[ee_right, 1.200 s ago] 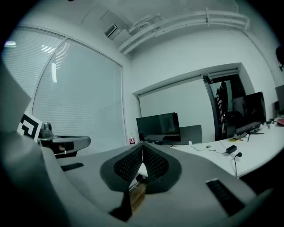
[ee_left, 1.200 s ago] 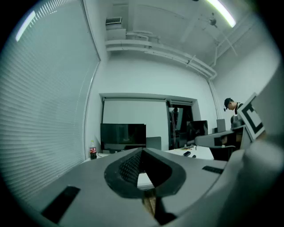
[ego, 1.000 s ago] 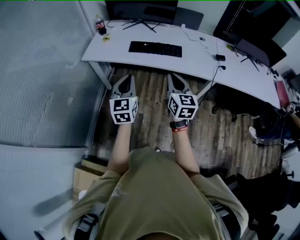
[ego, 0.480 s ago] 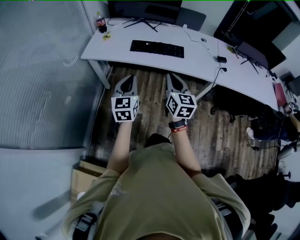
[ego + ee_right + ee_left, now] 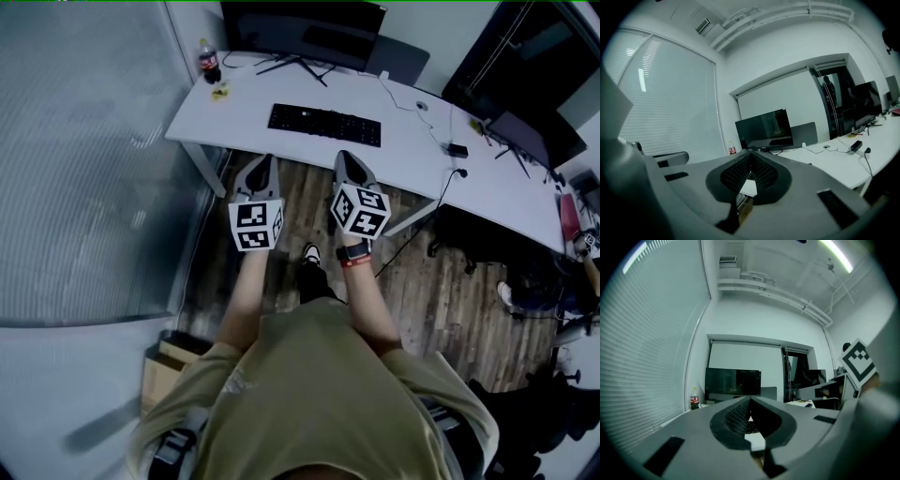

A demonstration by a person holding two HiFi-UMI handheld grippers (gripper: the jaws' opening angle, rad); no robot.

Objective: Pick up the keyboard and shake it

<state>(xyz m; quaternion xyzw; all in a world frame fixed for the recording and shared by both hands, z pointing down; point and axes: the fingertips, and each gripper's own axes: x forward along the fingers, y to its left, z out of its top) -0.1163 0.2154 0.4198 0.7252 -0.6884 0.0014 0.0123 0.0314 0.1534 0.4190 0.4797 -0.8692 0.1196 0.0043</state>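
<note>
A black keyboard (image 5: 324, 124) lies flat on the white desk (image 5: 234, 117), in front of a dark monitor (image 5: 300, 23). My left gripper (image 5: 265, 159) is held level just short of the desk's near edge, below the keyboard's left end, jaws shut with nothing between them. My right gripper (image 5: 344, 155) hovers beside it at the desk edge, below the keyboard's middle, also shut and empty. In the left gripper view the closed jaws (image 5: 750, 400) point at the monitor (image 5: 732, 384). The right gripper (image 5: 751, 154) faces the same monitor (image 5: 764, 130). Neither gripper touches the keyboard.
A cola bottle (image 5: 208, 62) stands at the desk's far left corner. Cables and a black adapter (image 5: 457, 150) lie on the right of the desk. A second desk with dark screens (image 5: 525, 131) stands at the right. A blind-covered glass wall (image 5: 84, 159) runs along the left; a cardboard box (image 5: 173, 361) sits behind.
Both grippers have moved forward to the desk's near edge, still shut. The person has stepped closer, so desk and keyboard sit nearer in the head view.
</note>
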